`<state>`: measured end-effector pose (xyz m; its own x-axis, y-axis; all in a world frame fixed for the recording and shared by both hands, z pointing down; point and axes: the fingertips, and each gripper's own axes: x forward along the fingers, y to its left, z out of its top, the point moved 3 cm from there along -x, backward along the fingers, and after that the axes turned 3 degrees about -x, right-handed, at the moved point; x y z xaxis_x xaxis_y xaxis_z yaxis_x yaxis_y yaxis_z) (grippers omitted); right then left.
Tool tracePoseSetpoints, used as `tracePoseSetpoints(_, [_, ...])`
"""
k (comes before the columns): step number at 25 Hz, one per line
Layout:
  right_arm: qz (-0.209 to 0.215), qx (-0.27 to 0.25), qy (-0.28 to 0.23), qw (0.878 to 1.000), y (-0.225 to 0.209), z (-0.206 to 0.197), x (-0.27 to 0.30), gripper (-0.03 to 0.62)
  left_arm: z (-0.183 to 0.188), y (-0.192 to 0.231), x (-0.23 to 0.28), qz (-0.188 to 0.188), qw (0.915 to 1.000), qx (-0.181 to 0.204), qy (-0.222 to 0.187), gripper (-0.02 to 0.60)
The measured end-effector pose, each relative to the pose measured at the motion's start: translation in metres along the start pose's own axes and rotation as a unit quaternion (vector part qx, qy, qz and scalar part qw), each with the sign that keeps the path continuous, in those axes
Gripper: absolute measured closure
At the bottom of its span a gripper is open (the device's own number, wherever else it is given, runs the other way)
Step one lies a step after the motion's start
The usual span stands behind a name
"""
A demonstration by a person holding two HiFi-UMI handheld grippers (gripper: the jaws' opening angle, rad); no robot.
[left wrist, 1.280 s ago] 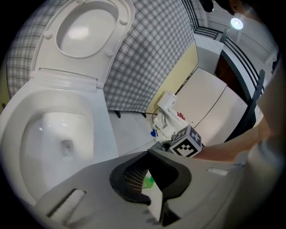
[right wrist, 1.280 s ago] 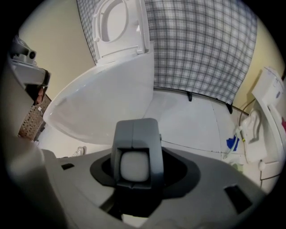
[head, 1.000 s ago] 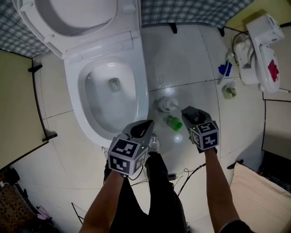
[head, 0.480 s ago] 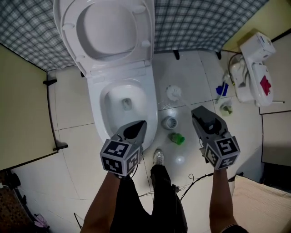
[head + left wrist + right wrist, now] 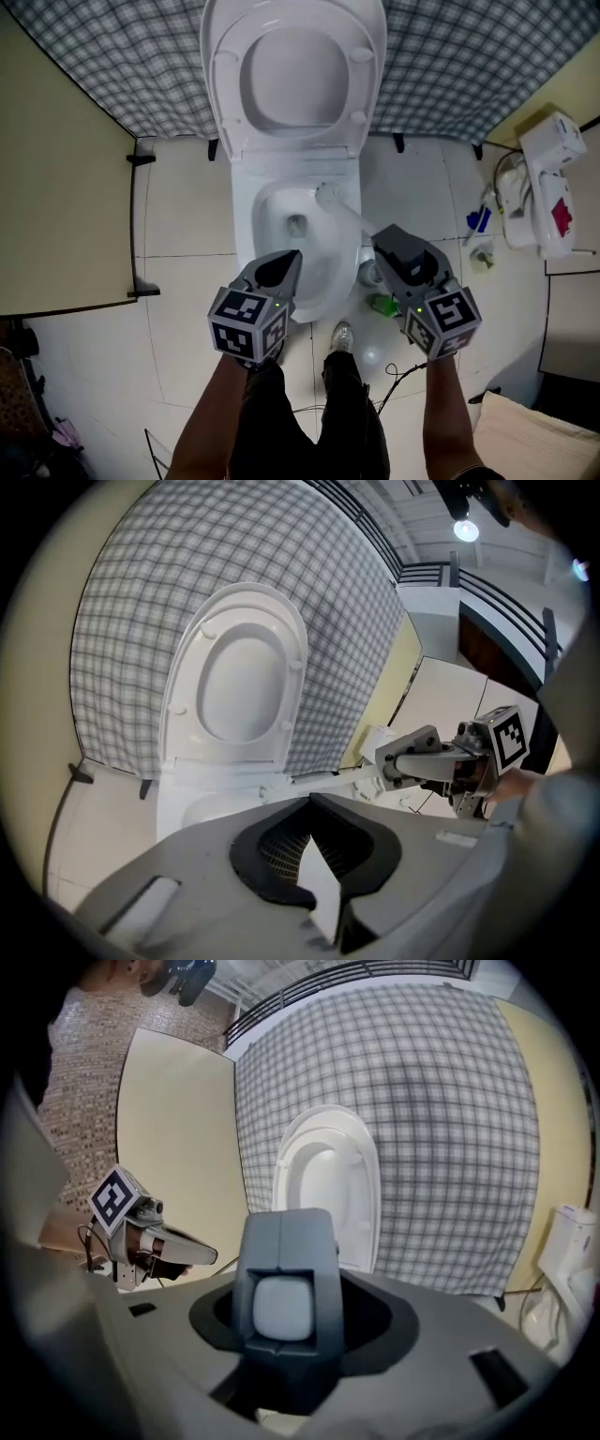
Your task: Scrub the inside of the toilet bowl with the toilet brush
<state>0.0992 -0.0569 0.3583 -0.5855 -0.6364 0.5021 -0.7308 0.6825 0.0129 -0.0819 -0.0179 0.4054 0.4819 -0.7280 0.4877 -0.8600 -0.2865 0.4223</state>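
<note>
We are holding the toilet brush [image 5: 349, 216] in the right gripper [image 5: 386, 242], whose fingers are clamping the pale, rounded end of its handle [image 5: 281, 1309]. We are reaching it out over the toilet bowl [image 5: 246, 234], which is standing on the floor just beyond us. The brush's round white head is hanging over the far right part of the bowl, close to the rim; from above we cannot quite tell whether it is touching the porcelain or floating just over it. The left gripper [image 5: 289, 261] is hovering over the near rim with its fingers pinched together on nothing. So we are judging the task barely begun: the brush is in hand and the lid [image 5: 295, 70] is standing up, but scrubbing the inside is all left to do. The bowl is looking smooth, glossy and oval, with a small dark drain low in the middle. The handle is showing as a slim, straight white rod, likely hard plastic. The floor [image 5: 178, 216] is gleaming in pale tile, and the far wall [image 5: 122, 56] is wearing a grey checked pattern.
</note>
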Motion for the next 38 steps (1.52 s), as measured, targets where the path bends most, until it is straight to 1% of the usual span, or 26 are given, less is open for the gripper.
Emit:
tracePoseSetpoints(5, [0.038,0.005,0.022,0.999,0.031,-0.015,0.048,0.364,-0.016,0.026,-0.012,0.024,0.9995,-0.017,0.009,0.574])
tracePoseSetpoints(9, [0.052,0.013,0.044,0.998,0.045,-0.036,0.085,0.364,-0.028,0.042,-0.015,0.034,0.9989,-0.028,0.016,0.574])
tracePoseSetpoints(12, [0.057,0.021,0.051,0.997,0.053,-0.046,0.11,0.364,-0.034,0.052,-0.012,0.037,0.9986,-0.033,0.02,0.574])
tracePoseSetpoints(17, [0.055,0.031,0.062,0.996,0.06,-0.059,0.144,0.364,-0.038,0.067,-0.005,0.034,0.9985,-0.034,0.025,0.574])
tracePoseSetpoints(23, [0.054,0.044,0.071,0.995,0.068,-0.074,0.171,0.364,-0.047,0.079,0.005,0.028,0.9981,-0.04,0.037,0.574])
tracePoseSetpoints(29, [0.022,0.052,0.071,0.996,0.062,-0.081,0.186,0.364,-0.052,0.086,0.011,0.023,0.9977,-0.045,0.044,0.574])
tracePoseSetpoints(33, [0.001,0.07,0.058,0.996,0.053,-0.083,0.193,0.364,-0.052,0.092,0.015,0.021,0.9977,-0.044,0.047,0.574])
tracePoseSetpoints(38, [0.019,0.071,0.049,0.996,0.063,-0.084,0.205,0.364,-0.055,0.102,0.017,0.023,0.9975,-0.042,0.053,0.574])
